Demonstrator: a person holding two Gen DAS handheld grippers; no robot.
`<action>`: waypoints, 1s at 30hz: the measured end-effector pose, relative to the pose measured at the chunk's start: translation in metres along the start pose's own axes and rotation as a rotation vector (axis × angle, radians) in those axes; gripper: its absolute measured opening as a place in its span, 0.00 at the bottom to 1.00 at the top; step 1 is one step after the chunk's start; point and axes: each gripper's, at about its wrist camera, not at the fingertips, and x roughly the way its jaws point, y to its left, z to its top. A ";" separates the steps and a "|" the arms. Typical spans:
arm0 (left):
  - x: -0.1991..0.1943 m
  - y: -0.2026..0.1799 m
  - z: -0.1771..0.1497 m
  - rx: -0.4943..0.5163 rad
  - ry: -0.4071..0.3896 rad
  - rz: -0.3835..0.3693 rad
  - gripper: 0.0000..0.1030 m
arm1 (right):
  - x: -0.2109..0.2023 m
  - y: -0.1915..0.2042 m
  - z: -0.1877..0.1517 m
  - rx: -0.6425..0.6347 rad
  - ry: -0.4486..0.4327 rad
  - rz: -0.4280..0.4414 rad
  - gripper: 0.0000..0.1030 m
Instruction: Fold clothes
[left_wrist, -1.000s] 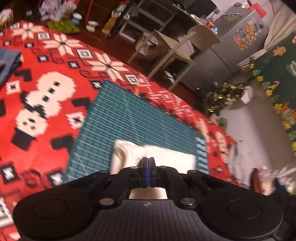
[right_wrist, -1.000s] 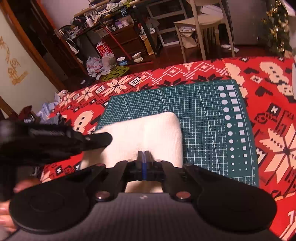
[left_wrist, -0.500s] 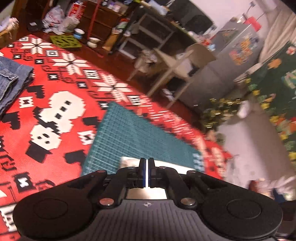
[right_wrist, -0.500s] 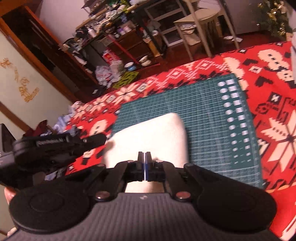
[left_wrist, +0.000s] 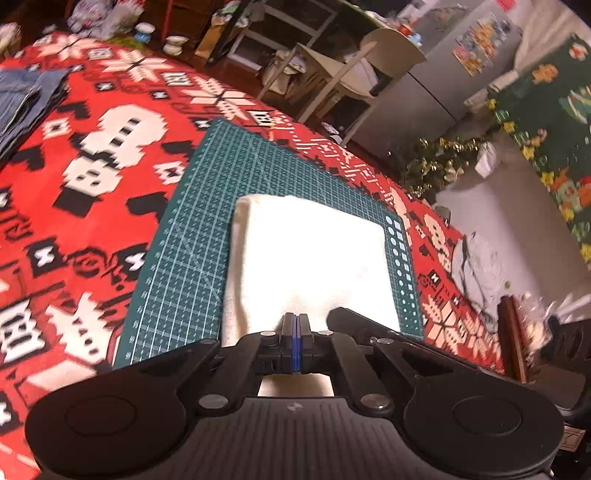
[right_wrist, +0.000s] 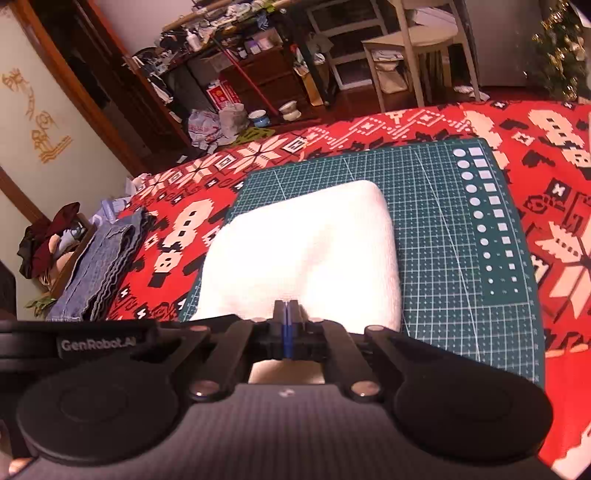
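Lying folded on the green mat is a white cloth; it is a thick, soft rectangle, and it sits on the near half of the mat, closer to the edge that carries the printed circles and squares; the mat itself lies on a red blanket with white and black patterns.

At the far left edge of the blanket, jeans lie folded in a pile, well apart from the mat; beyond that edge there is a dark red garment by the wall.

The left gripper points down at the near edge of the cloth; its jaws are clenched together, and I cannot tell if a thin layer of cloth is pinched between them, because the tips cover the place where they meet the fabric. The right gripper is just beside it, also over the near edge of the cloth; its jaws are pressed fully together, and again the tips hide whether cloth is caught.

Beyond the far edge of the blanket stands a pale chair; to the right of it is a grey fridge with stickers.
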 end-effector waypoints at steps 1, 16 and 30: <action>-0.003 0.002 -0.001 -0.013 -0.001 -0.005 0.02 | -0.003 0.001 0.001 0.008 0.008 -0.006 0.00; -0.035 0.005 -0.043 0.030 0.048 0.036 0.03 | -0.043 0.041 -0.049 -0.085 0.073 -0.020 0.02; -0.071 0.005 -0.060 0.036 -0.015 0.057 0.08 | -0.092 0.041 -0.067 -0.101 0.019 -0.031 0.10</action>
